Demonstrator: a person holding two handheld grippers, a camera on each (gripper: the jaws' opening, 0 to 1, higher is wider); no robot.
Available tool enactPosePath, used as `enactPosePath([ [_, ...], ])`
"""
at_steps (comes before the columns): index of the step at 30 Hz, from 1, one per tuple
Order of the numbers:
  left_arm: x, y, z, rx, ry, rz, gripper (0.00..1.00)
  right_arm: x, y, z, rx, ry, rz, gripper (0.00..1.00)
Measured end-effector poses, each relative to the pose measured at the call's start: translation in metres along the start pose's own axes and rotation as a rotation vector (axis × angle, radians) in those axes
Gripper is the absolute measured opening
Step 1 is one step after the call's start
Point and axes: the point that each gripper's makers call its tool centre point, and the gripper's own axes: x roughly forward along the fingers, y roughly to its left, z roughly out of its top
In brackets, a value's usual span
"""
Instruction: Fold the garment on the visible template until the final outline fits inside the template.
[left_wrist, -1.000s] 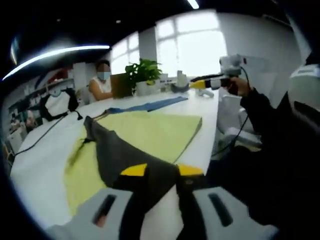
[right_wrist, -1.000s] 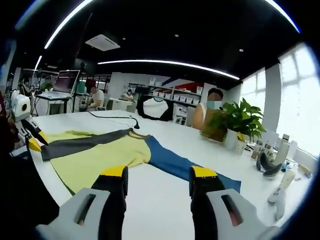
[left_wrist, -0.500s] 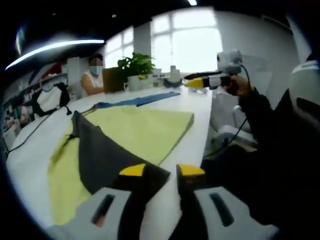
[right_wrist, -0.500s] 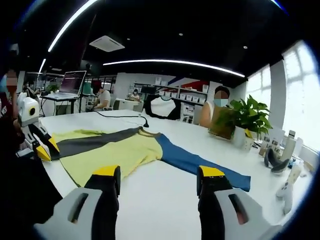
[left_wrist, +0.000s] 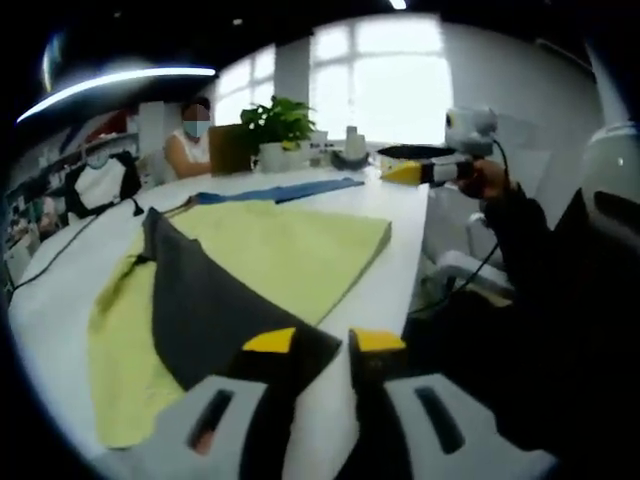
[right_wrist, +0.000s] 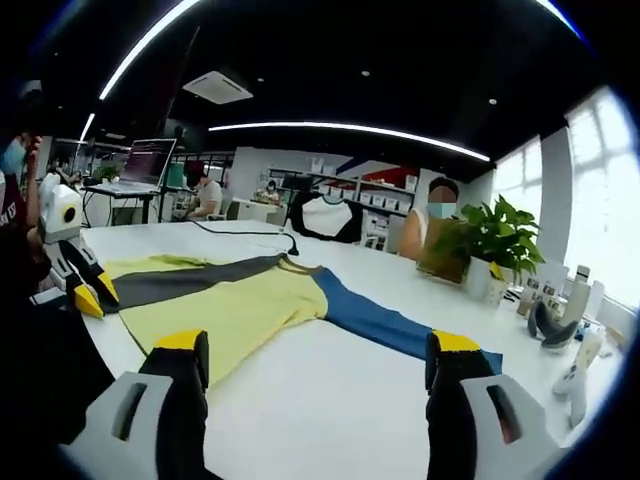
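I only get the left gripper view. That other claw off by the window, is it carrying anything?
Observer: No. In the right gripper view the right claw stands wide open, with nothing between its jaws.
Operator: And the blue strip far off?
Observer: That is the blue sleeve, lying flat and stretched out toward the potted plant.
Operator: Where is my claw from over there?
Observer: The left claw sits at the end of the grey sleeve.
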Motion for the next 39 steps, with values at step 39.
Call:
enactPosePath([
  [39, -0.038, 0.044, 0.050, 0.013, -0.162, 0.207, 0.03, -0.003, 0.011, -0.026, 0.054, 0.038, 0.046, 0.98],
])
